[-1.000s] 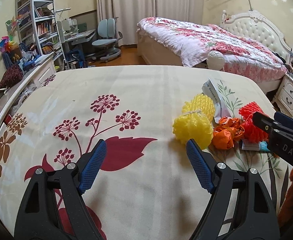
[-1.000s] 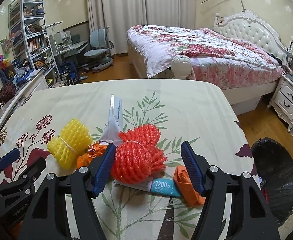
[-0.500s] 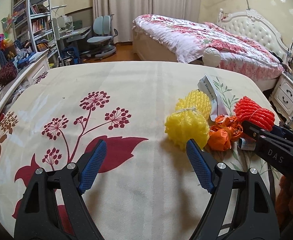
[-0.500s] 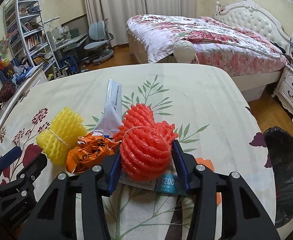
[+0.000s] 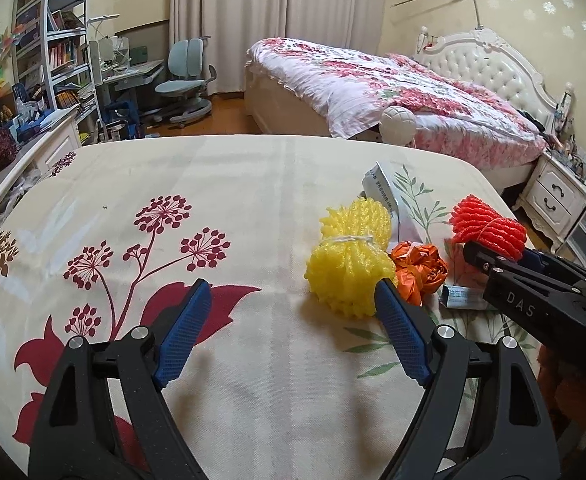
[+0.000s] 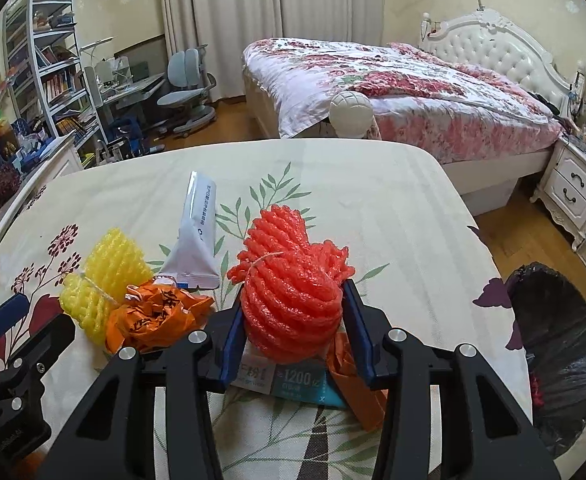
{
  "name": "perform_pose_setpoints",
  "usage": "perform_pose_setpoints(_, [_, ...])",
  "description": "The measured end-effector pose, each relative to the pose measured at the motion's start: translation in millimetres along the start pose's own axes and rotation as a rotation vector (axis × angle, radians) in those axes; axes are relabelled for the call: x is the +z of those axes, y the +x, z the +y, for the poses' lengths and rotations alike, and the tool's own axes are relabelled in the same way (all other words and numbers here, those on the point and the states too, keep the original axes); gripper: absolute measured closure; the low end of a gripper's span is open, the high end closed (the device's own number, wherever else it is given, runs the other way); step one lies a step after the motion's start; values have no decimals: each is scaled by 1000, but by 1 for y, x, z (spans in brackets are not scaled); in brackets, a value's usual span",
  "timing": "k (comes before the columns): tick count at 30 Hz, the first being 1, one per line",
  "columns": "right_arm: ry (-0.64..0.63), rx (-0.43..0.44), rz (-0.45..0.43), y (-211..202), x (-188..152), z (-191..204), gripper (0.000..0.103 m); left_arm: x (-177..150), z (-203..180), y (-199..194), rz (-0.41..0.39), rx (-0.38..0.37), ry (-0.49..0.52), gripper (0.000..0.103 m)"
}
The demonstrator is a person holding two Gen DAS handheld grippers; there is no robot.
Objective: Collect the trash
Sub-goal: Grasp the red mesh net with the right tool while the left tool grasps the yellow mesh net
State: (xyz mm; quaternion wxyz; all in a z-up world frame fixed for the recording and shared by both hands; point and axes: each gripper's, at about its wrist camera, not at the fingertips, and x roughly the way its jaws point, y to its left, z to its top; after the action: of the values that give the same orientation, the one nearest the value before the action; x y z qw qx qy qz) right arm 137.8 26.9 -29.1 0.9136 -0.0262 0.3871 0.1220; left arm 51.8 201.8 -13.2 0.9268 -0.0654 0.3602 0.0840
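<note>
Red foam net (image 6: 291, 306) clamped in right gripper (image 6: 291, 328) | left gripper (image 5: 293, 332) spread, empty | teal packet (image 6: 301, 384) reads "1200"

We see a cream bedcover (image 5: 253, 184) patterned with maroon flowers and green leaves, a yellow foam net (image 5: 349, 264), a red foam net (image 6: 293, 300), an orange wrapper (image 6: 153, 318).

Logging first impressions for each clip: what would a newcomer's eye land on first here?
The bright red foam fruit net, clamped between the right gripper pads at the table's near edge. Left of it lie a yellow foam net and crumpled orange plastic wrapper; the left gripper hangs open beside them.
</note>
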Motion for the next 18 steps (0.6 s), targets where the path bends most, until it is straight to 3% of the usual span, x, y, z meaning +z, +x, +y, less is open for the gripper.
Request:
perform_pose_setpoints(11, [6, 4, 6, 3, -2, -2, 58, 13, -7, 19, 13, -15, 10, 21])
perform_pose_setpoints(15, [3, 4, 3, 2, -1, -3, 58, 13, -2, 34, 66, -50, -7, 35])
perform_pose_setpoints(18, [3, 4, 4, 2, -1, -2, 58, 14, -3, 34, 68, -74, 4, 52])
